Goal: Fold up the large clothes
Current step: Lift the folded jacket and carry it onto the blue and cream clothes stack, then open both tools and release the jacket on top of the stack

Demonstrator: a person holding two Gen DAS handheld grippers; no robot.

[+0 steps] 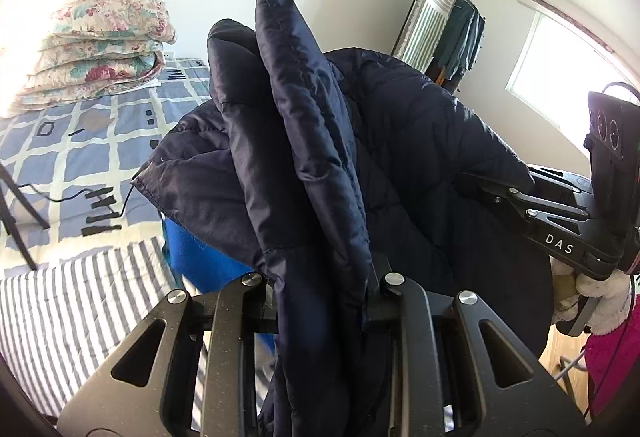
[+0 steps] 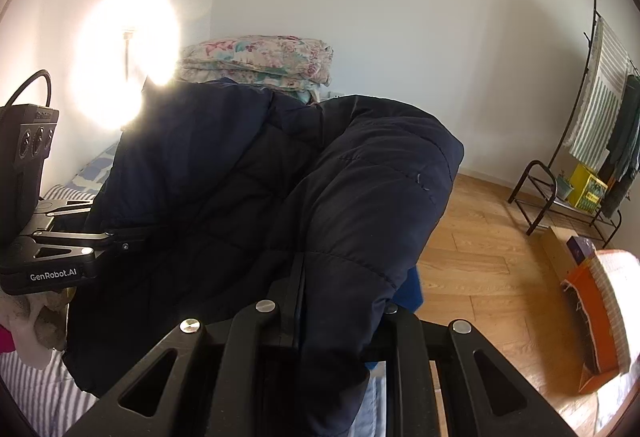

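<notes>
A navy quilted jacket point(image 1: 400, 125) hangs in the air between both grippers, above the bed. In the left wrist view my left gripper point(image 1: 320, 277) is shut on a thick folded edge of it, which stands up between the fingers and hides the tips. At the right of that view my right gripper point(image 1: 486, 189) bites into the jacket's far side. In the right wrist view my right gripper point(image 2: 336, 301) is shut on a puffy edge of the jacket point(image 2: 224, 177). My left gripper point(image 2: 128, 239) clamps the cloth at the left there.
The bed point(image 1: 80, 141) has a blue checked cover, a striped sheet point(image 1: 72, 317) and a folded floral quilt point(image 1: 100, 49). Something blue point(image 1: 204, 257) lies under the jacket. A clothes rack point(image 2: 600, 141) stands on the wood floor point(image 2: 480, 261), near an orange box point(image 2: 592, 321).
</notes>
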